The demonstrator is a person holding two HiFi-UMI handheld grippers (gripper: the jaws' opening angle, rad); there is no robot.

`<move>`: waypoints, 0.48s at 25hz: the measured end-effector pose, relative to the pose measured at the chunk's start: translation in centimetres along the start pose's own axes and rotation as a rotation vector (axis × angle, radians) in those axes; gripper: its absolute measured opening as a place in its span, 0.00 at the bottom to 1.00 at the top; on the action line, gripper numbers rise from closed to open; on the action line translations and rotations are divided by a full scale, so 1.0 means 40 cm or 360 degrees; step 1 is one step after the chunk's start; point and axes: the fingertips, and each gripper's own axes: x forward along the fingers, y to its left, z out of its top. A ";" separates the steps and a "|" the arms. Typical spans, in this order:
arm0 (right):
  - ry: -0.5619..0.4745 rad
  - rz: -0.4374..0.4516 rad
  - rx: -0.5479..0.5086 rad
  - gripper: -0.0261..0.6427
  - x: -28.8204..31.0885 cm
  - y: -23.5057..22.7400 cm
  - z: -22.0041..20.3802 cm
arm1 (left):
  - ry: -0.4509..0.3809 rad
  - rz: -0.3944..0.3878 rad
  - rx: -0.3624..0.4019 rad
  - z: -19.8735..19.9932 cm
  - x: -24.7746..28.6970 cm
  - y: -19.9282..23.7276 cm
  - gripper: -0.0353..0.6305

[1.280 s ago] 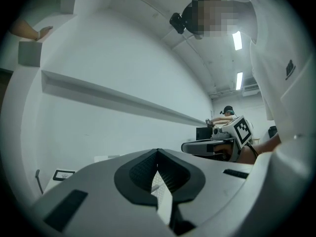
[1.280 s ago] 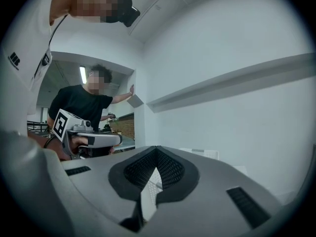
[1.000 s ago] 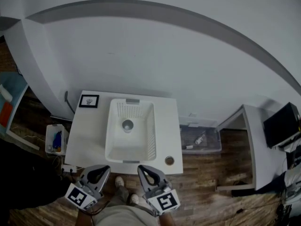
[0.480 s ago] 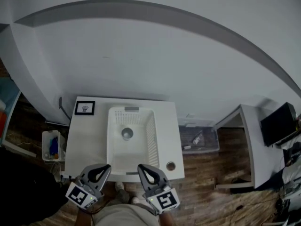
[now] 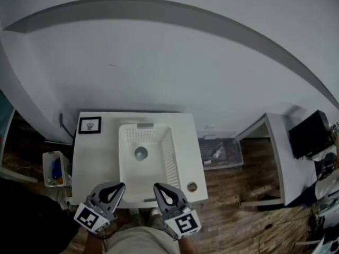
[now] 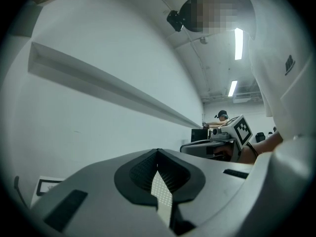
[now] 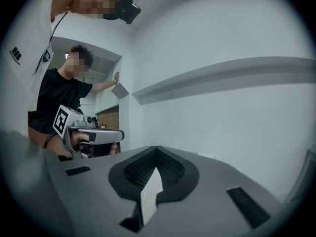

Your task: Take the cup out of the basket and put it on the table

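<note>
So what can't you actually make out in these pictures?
Cup: head view, too small to tell if anything is in it.
Round thing at the table's near right corner: too small to identify.
Framed card: print too small.
Basket: absent from both gripper views, which aim at the wall.

The place is a lab-type workroom: bare white walls (image 5: 159, 62), ceiling strip lights (image 6: 238, 43), wood-plank floor (image 5: 233, 187), white table (image 5: 92, 157), desk monitor (image 5: 307, 134), clear storage bin (image 5: 220, 152).
</note>
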 end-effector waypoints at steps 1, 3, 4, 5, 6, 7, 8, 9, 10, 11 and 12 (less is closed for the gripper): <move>0.0000 0.0001 -0.0002 0.05 0.006 -0.003 0.002 | 0.0008 -0.0001 -0.0005 -0.002 0.004 0.005 0.06; 0.0007 0.0006 -0.0001 0.05 0.017 -0.015 0.003 | 0.0016 0.0005 -0.0017 -0.003 0.018 0.017 0.06; 0.0012 0.0008 0.0004 0.05 0.024 -0.023 0.003 | 0.0016 0.0012 -0.0022 -0.001 0.026 0.023 0.06; 0.0013 0.0012 0.0010 0.05 0.031 -0.032 0.003 | 0.0012 0.0019 -0.0021 0.000 0.034 0.030 0.06; 0.0011 0.0018 0.0014 0.05 0.038 -0.040 0.003 | 0.0008 0.0025 -0.0015 0.001 0.041 0.036 0.06; 0.0008 0.0026 0.0014 0.05 0.046 -0.048 0.003 | 0.0007 0.0030 -0.0007 0.000 0.047 0.043 0.06; 0.0007 0.0034 0.0014 0.05 0.054 -0.055 0.003 | 0.0010 0.0038 -0.0002 -0.002 0.053 0.049 0.06; 0.0009 0.0044 0.0014 0.05 0.063 -0.063 0.001 | 0.0015 0.0045 -0.0002 -0.003 0.059 0.055 0.06; 0.0014 0.0053 0.0015 0.05 0.073 -0.070 -0.001 | 0.0023 0.0052 0.0001 -0.005 0.065 0.062 0.06; 0.0020 0.0062 0.0019 0.05 0.082 -0.077 -0.002 | 0.0035 0.0058 0.0008 -0.010 0.072 0.069 0.06; 0.0025 0.0070 0.0024 0.05 0.092 -0.083 -0.004 | 0.0045 0.0067 0.0012 -0.014 0.078 0.078 0.06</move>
